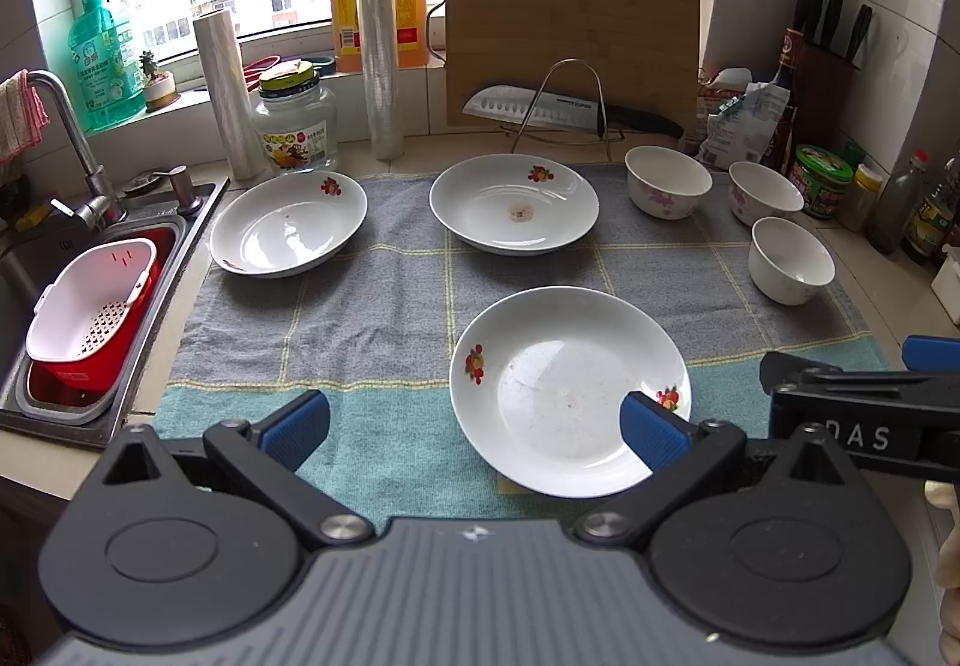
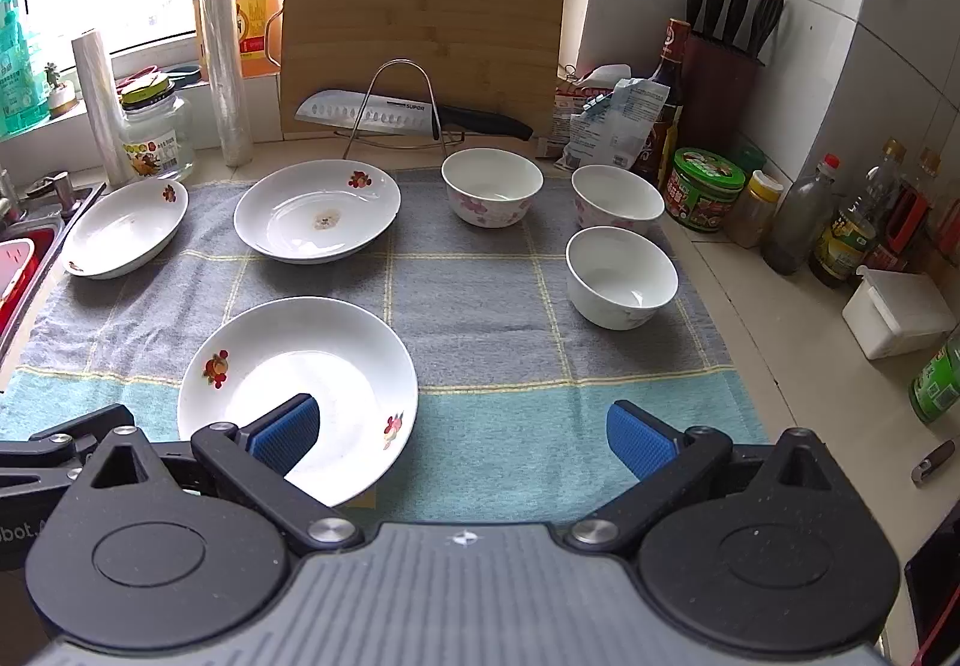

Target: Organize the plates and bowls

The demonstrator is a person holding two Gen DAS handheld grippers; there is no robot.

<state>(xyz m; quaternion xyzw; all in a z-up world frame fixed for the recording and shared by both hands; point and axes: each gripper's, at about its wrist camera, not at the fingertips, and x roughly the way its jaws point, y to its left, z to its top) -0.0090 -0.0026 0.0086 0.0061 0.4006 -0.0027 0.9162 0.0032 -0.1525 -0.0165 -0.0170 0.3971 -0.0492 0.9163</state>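
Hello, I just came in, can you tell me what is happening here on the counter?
A person holds two grippers above a towel on a kitchen counter. Three plates and three bowls lie spread out on it, none stacked. The left gripper and right gripper are both open and empty, hovering near the nearest plate. The bowls, such as the closest bowl, are untouched.

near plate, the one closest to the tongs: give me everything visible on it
The near plate is a shallow, round, white dish, glossy like glazed ceramic, with two red fruit or flower motifs on opposite sides of its rim. Its centre shows faint brownish specks and smears. It sits upright on the towel, across the grey-to-teal border, apart from the other two plates and the three bowls. Nothing lies in it. The left tongs and right tongs are both open in front of it; contact cannot be told.
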